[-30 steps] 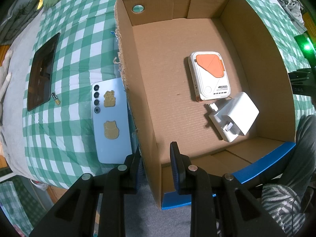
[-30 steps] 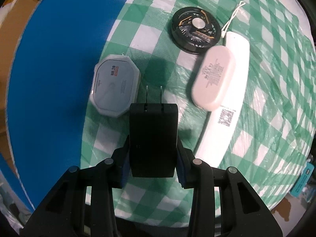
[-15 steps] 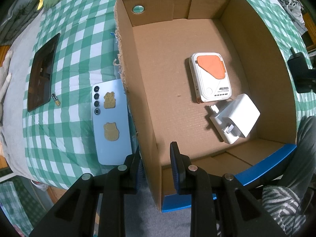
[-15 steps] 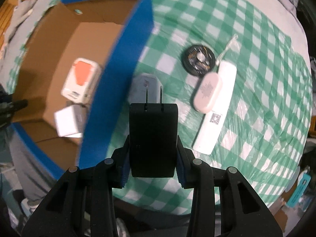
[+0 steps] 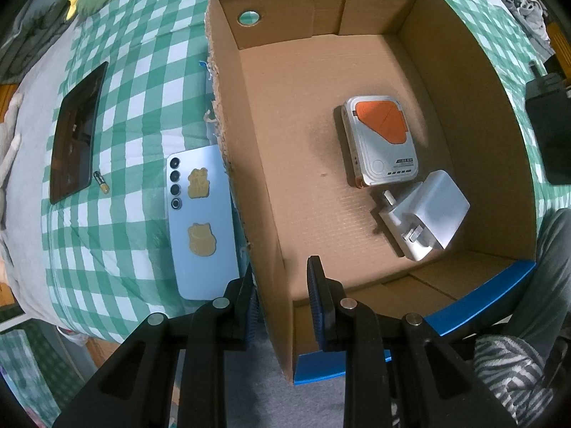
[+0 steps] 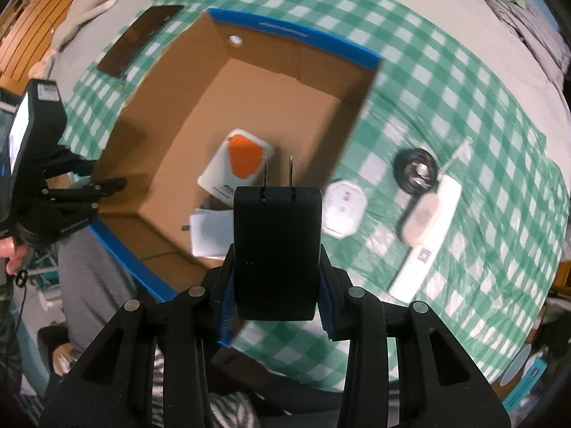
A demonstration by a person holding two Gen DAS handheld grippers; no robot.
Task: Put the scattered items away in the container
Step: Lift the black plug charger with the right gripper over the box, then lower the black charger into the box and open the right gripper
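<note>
1. Far left on the checked cloth (image 5: pixel 117 114): dark tablet (image 5: pixel 76 132), a small battery (image 5: pixel 101 182) just beside it, then a blue phone (image 5: pixel 201 221) lying against the box's torn left wall.
2. Your left gripper (image 5: pixel 282 303) straddles that wall of the cardboard box (image 5: pixel 249 164) near its front corner; fingers narrow, one outside, one inside. Can't tell if the pads actually press the cardboard.
3. Inside the box: orange-and-white device (image 5: pixel 380 139) flat on the floor, white plug adapter (image 5: pixel 424 219) just beside it.
4. Your right gripper (image 6: pixel 276 285) is clamped on the black charger (image 6: pixel 276 249), prongs pointing away, held above the box's right side.
5. Right of the box, on the cloth: white octagonal case (image 6: pixel 342 208), black round disc (image 6: pixel 415 173), white oval case (image 6: pixel 423 221) on a long white bar (image 6: pixel 426 249).
</note>
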